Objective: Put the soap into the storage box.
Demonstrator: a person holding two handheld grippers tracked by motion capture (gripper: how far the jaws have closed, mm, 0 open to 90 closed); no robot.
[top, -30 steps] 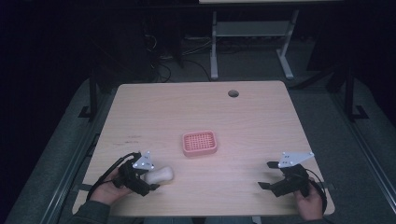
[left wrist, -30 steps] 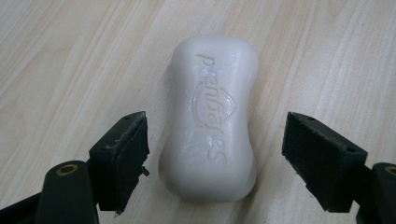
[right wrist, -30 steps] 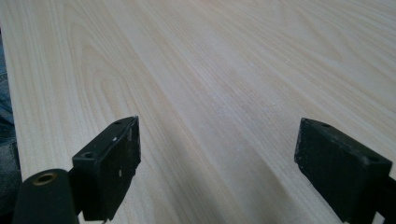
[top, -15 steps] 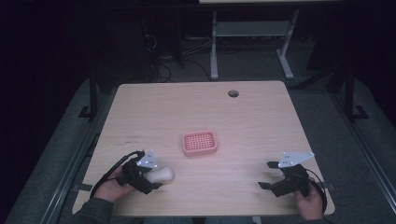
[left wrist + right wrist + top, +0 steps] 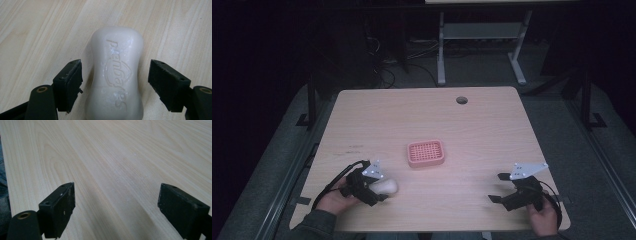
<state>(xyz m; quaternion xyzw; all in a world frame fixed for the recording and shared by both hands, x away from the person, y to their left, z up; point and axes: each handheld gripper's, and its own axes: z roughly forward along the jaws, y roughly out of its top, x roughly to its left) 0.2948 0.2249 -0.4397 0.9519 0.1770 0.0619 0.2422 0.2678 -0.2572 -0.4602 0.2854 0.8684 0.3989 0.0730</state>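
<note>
The left gripper (image 5: 115,82) has its jaws astride the one white soap bar (image 5: 117,75), which lies flat on the table (image 5: 492,130) just nearer the person than the single pink soap dish (image 5: 426,153). The jaws have just been closing around the bar, yet gaps remain on both sides, so the pinch looks about to land. Right of the dish, the right gripper (image 5: 125,207) rests spread and empty. Beyond the dish, one round hole (image 5: 461,100).
</note>
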